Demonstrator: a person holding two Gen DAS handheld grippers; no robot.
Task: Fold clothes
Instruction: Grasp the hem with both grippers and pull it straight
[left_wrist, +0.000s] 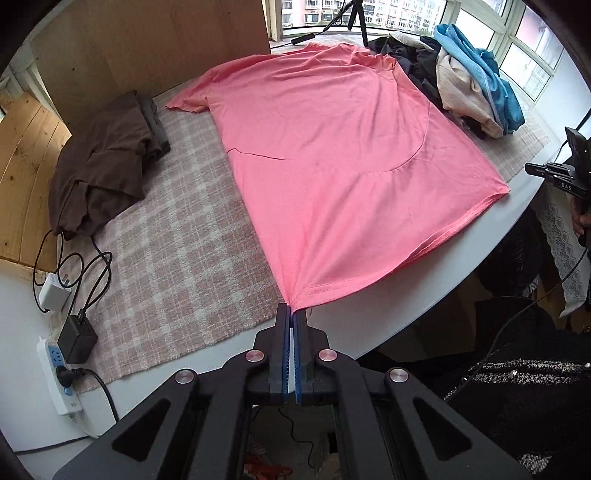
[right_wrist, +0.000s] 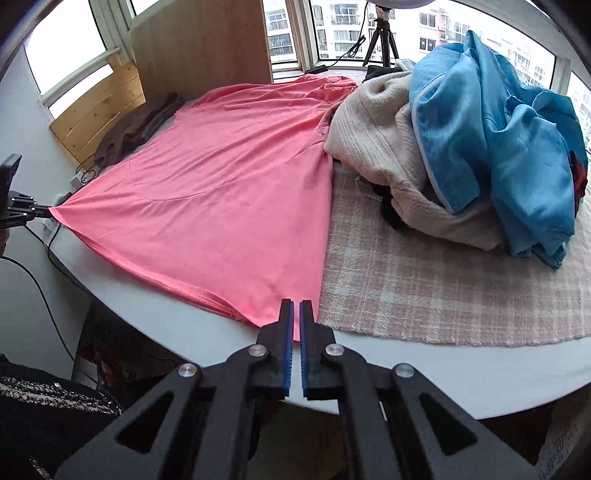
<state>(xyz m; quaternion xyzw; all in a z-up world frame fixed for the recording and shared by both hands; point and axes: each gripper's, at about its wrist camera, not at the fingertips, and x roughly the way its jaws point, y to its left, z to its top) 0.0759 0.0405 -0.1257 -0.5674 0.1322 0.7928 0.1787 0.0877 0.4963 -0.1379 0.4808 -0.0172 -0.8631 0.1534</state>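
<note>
While we've got the pink tee (left_wrist: 332, 147) spread out, left gripper (left_wrist: 291, 308) is clamped on its hem corner. Right gripper (right_wrist: 295, 306) looks pinched on the other corner, hard to tell. Next we carry both toward 12 o'clock.

Home setting, looks like an apartment room by a bay window (right_wrist: 332, 33), high-rise residential blocks outside. Round white table (right_wrist: 443, 369) with a checked cloth (left_wrist: 177, 266), a pile of clothes (right_wrist: 480, 147) and a folded brown garment (left_wrist: 99, 166) on it, plus a power strip (left_wrist: 59, 373) with chargers. Wooden panel (left_wrist: 147, 44) behind, tripod (right_wrist: 382, 40) on the sill.
</note>
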